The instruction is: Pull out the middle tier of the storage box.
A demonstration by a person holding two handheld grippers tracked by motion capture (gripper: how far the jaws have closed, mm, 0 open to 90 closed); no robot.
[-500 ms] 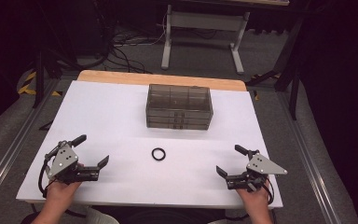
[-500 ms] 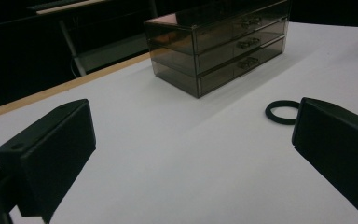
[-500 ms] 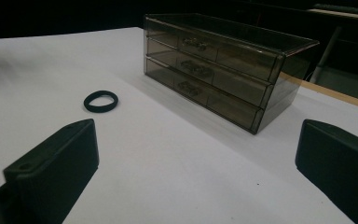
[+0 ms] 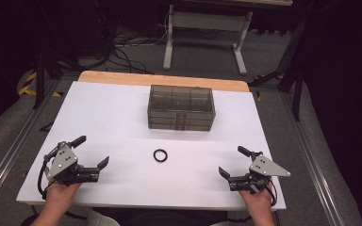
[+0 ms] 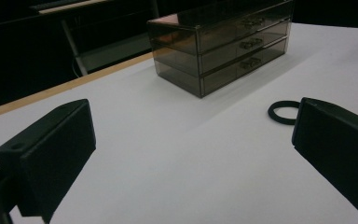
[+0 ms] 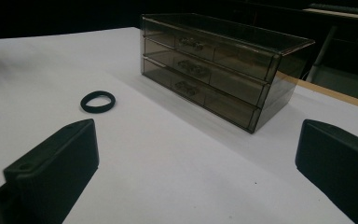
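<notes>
A black ring (image 4: 160, 155) lies flat on the white tabletop (image 4: 108, 117), near the middle and toward the front. Behind it stands a smoky transparent drawer box (image 4: 181, 107) with three shut drawers. My left gripper (image 4: 92, 151) rests at the front left, open and holding nothing. My right gripper (image 4: 232, 161) rests at the front right, open and also holding nothing. In the left gripper view the left gripper (image 5: 191, 135) faces the drawer box (image 5: 223, 44), with the ring (image 5: 282, 112) beside its right jaw. In the right gripper view the right gripper (image 6: 196, 144) faces the box (image 6: 219, 65), the ring (image 6: 98, 101) ahead at left.
A wooden strip (image 4: 122, 77) edges the table's far side. Beyond it stand a metal stand's legs (image 4: 169, 47) and cables on the grey floor. Metal rails (image 4: 9, 150) run along both sides of the table.
</notes>
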